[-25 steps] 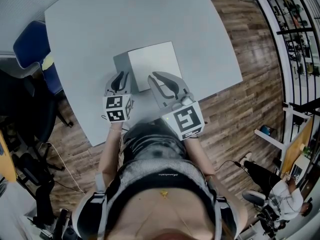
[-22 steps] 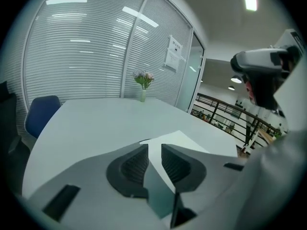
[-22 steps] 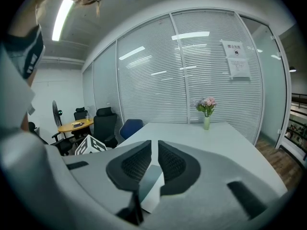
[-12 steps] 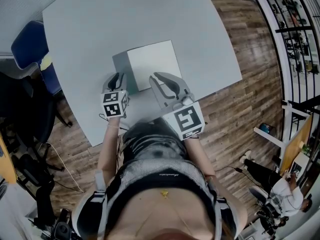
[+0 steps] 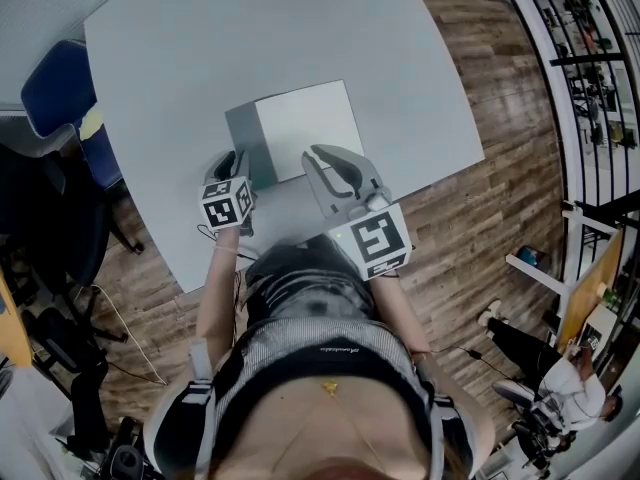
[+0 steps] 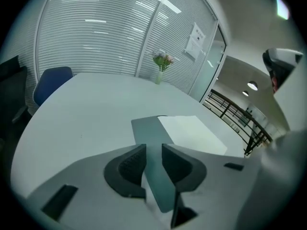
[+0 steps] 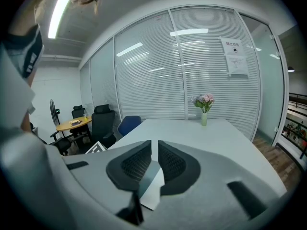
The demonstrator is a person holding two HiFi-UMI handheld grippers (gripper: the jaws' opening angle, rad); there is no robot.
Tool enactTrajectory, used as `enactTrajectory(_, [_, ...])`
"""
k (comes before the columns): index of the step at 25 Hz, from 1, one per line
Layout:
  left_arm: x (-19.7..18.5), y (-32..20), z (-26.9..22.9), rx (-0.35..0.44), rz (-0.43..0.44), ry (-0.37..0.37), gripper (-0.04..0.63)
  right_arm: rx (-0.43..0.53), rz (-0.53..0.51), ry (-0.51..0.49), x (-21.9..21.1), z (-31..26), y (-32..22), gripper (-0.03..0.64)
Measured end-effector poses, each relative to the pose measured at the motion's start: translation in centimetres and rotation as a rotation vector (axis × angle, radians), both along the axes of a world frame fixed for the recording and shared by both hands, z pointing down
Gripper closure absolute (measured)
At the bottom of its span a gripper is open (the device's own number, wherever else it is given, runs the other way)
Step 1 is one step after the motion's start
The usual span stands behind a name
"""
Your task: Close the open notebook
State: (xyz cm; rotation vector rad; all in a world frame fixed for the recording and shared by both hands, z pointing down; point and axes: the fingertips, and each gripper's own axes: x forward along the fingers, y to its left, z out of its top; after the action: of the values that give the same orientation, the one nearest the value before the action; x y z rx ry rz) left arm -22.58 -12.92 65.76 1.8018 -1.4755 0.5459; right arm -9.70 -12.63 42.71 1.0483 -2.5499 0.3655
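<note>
Notebook (image 5: 300, 126): open flat mid-worktop (image 5: 200, 48), not yet shut; left claw (image 6: 154, 147) opening, grey cover (image 6: 148, 131) corner showing in its gap, unpinched; right claw (image 7: 155, 145) slit-wide, empty; next, likely: nip cover, swing over white page (image 6: 192, 133).

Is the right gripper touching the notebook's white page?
Cannot tell: the head view sets the right gripper over the white page, showing neither contact nor gap.
</note>
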Motion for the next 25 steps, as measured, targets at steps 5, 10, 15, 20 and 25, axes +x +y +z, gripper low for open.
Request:
enactTrajectory(5, [-0.2, 0.4, 1.2, -0.039, -0.026, 0.029, 0.5, 0.018, 0.004, 0.003, 0.1, 0.3, -0.1, 0.572])
enactTrajectory(10, [-0.4, 0.4, 1.9, -0.062, -0.056, 0.07, 0.495, 0.002, 0.01, 0.015, 0.1, 0.6, 0.0, 0.572])
enactTrajectory(15, [-0.7, 0.8, 3.1, -0.104, -0.115, 0.117, 0.475, 0.006, 0.014, 0.022, 0.2, 0.8, 0.1, 0.572])
enactTrajectory(20, [0.3, 1.0, 4.5, -0.119, -0.142, 0.152, 0.454, 0.004, 0.026, 0.027, 0.9, 0.9, 0.2, 0.572])
enactTrajectory(25, [-0.1, 0.7, 3.9, -0.099, -0.19, 0.092, 0.446, 0.012, 0.036, 0.028, 1.2, 1.0, 0.3, 0.572])
